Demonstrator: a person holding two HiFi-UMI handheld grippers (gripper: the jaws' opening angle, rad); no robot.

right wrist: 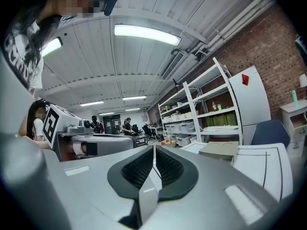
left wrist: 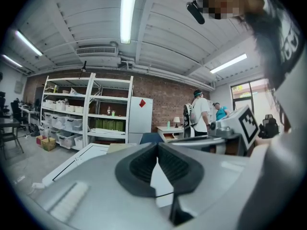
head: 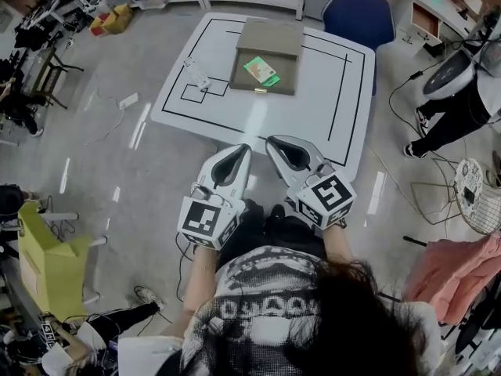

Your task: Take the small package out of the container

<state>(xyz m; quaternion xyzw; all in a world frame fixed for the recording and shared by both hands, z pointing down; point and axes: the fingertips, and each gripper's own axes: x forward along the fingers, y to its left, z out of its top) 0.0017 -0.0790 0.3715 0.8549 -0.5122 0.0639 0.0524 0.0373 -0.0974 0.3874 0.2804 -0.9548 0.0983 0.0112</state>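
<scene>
A flat brown cardboard container [head: 266, 57] lies open at the far middle of the white table [head: 329, 124]. Inside it rests a small green package [head: 260, 70]. My left gripper [head: 241, 151] and right gripper [head: 275, 142] hover side by side at the table's near edge, well short of the container. Both are shut with nothing between the pads. In the left gripper view the left gripper [left wrist: 157, 145] points level over the table, with the container [left wrist: 120, 147] low ahead. The right gripper [right wrist: 154, 149] has the container [right wrist: 219, 150] to its right. The package is hidden in both gripper views.
A small white item [head: 196, 75] lies on the table's left part. A blue chair [head: 360, 16] stands behind the table. A person [head: 462, 108] stands at the right, with pink cloth [head: 462, 272] nearer. A yellow box [head: 47, 261] sits at the left.
</scene>
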